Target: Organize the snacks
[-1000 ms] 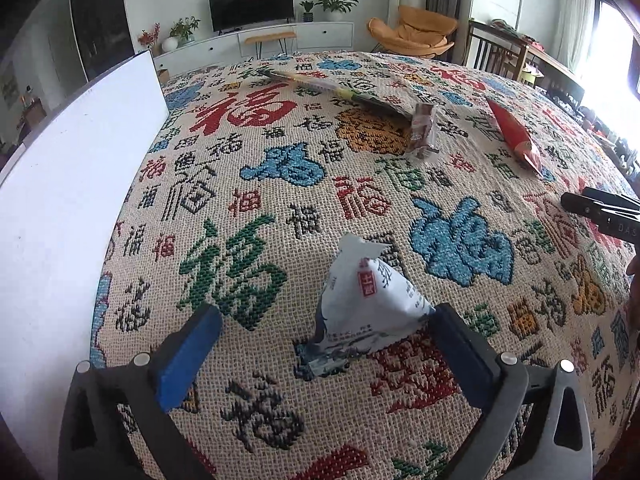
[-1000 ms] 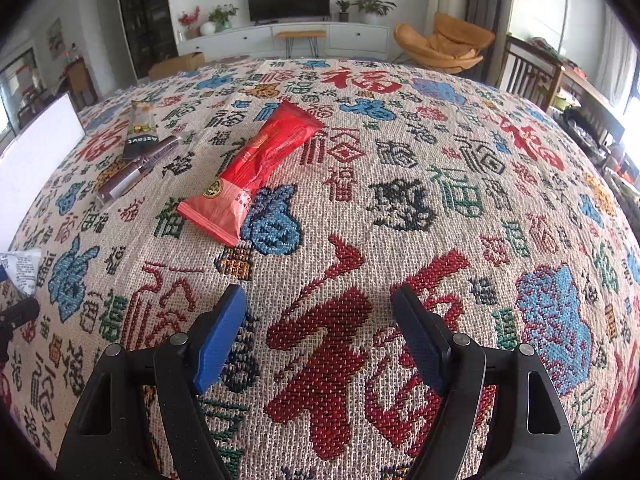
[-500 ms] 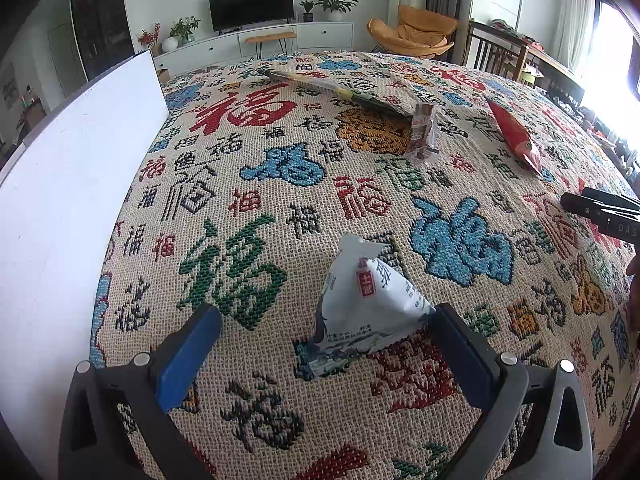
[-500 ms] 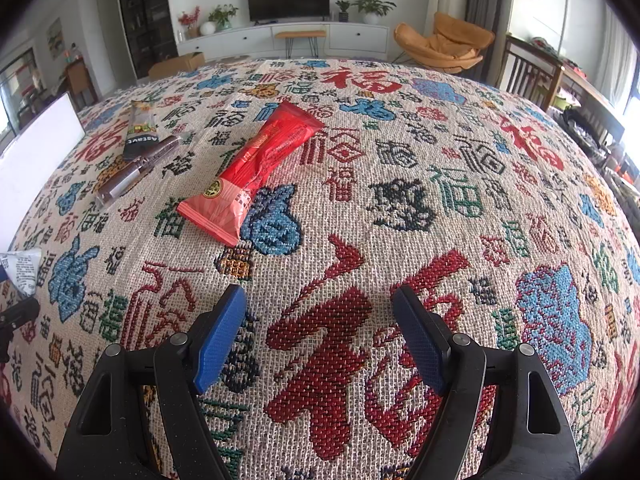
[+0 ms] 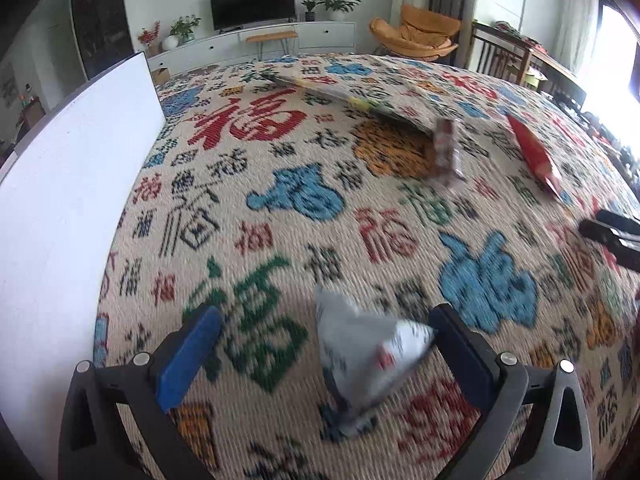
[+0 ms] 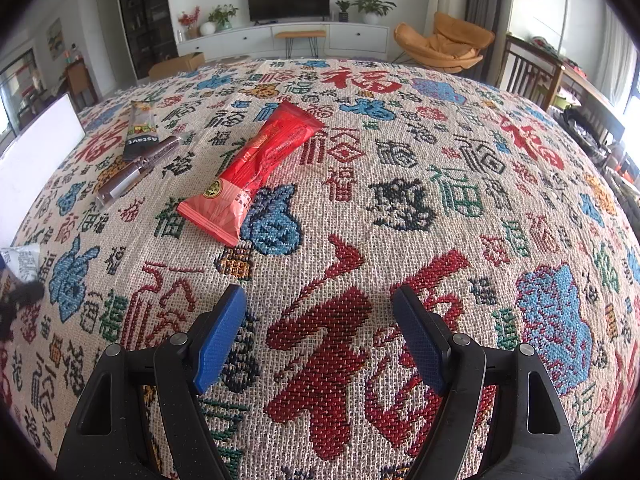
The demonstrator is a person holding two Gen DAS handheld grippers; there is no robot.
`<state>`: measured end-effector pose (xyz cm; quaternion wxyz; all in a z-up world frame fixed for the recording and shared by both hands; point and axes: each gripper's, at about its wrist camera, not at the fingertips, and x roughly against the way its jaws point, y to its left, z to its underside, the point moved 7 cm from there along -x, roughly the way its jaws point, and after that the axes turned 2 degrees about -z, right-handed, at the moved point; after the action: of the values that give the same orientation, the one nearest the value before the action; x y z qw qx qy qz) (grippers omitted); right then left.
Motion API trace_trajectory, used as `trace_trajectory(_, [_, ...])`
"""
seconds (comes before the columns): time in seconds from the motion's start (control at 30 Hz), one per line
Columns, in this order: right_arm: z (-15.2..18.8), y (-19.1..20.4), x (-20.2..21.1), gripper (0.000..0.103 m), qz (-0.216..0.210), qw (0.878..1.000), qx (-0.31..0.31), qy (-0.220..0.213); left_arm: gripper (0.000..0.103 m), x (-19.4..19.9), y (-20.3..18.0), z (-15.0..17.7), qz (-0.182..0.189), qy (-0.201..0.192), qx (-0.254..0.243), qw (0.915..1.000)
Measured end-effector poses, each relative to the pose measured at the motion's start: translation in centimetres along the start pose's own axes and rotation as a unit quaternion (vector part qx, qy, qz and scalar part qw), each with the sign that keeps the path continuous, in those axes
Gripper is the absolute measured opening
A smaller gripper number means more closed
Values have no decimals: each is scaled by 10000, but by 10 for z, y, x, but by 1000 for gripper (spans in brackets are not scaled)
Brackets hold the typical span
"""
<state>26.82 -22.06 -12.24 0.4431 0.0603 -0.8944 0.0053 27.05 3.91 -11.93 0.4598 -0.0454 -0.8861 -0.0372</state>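
A small white snack packet (image 5: 368,352) lies on the patterned tablecloth between my left gripper's open fingers (image 5: 324,344), close to the right finger; it also shows at the left edge of the right wrist view (image 6: 24,260). A long red snack pack (image 6: 256,172) lies ahead and left of my open, empty right gripper (image 6: 320,332); it also shows far right in the left wrist view (image 5: 534,156). A brown clear-wrapped bar (image 6: 136,172) and a dark flat packet (image 6: 140,132) lie further left; both show in the left wrist view, the bar (image 5: 446,152) and the packet (image 5: 352,100).
A white box wall (image 5: 68,200) stands along the left of the table, also in the right wrist view (image 6: 36,152). The right gripper's black tip (image 5: 612,236) shows at the right edge. The patterned cloth (image 6: 400,200) covers the whole table.
The left wrist view has shifted and blurred: the left gripper has moved, and the white packet now sits lower and closer to the right finger. The right gripper has not moved.
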Motion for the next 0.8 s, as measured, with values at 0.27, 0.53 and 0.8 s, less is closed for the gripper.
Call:
trace_trajectory(0.27, [0, 0, 0, 79, 9, 10000, 7, 0, 103, -2, 2, -3, -48, -7, 61, 10000])
trace_trajectory(0.53, [0, -2, -1, 81, 40, 10000, -4, 10, 103, -2, 2, -3, -51, -7, 57, 10000])
trace_trajectory(0.8, [0, -2, -1, 81, 28, 10000, -16, 12, 103, -2, 2, -3, -52, -7, 57, 10000])
